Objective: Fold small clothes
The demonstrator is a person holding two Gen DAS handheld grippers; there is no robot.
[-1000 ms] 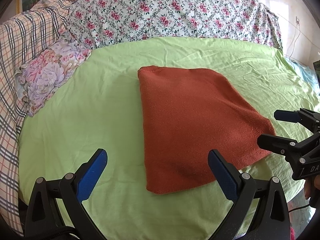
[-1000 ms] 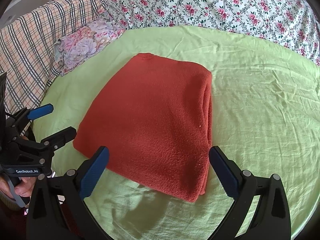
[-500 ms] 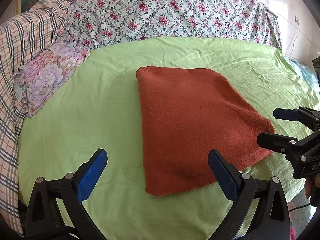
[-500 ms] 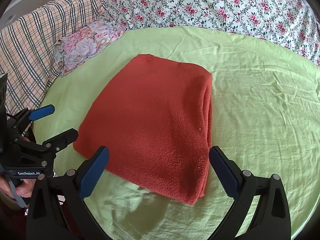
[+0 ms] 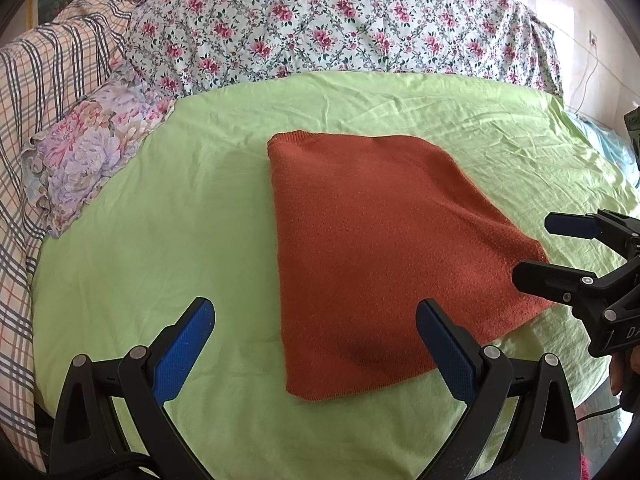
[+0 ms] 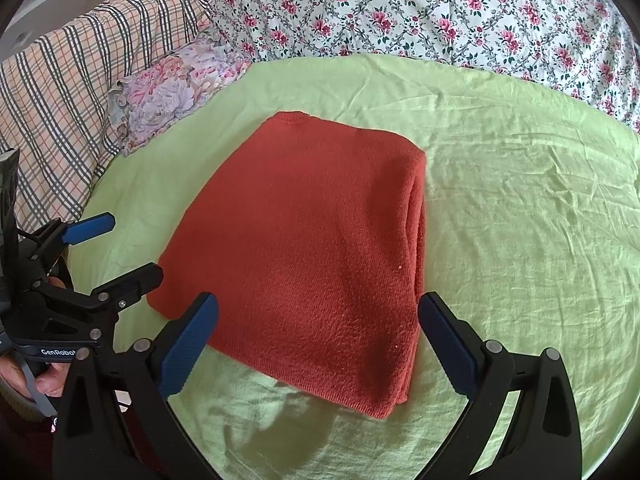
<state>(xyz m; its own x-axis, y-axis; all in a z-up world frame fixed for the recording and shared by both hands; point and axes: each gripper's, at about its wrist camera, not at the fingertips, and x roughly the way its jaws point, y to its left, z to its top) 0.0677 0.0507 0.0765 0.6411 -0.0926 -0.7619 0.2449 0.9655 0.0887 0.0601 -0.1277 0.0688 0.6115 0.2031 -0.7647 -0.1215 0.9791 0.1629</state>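
A rust-red knitted garment [image 5: 384,252] lies folded flat into a thick rectangle on the light green sheet [image 5: 168,248]; it also shows in the right wrist view [image 6: 316,248], with its folded layers along the right edge. My left gripper [image 5: 316,340] is open and empty, hovering just short of the garment's near left corner. My right gripper [image 6: 318,336] is open and empty, hovering just short of the garment's near edge. Each gripper shows in the other's view, the right one [image 5: 548,248] and the left one [image 6: 120,252], both open and beside the garment.
A floral quilt [image 5: 320,24] is heaped at the back of the bed. A small flowered pillow [image 5: 88,148] and a plaid blanket [image 5: 44,80] lie at the left. The sheet's edge curves around near me.
Both grippers have drifted very slightly; the garment sits a touch lower and nearer in the views. Both stay open and nothing was picked up.
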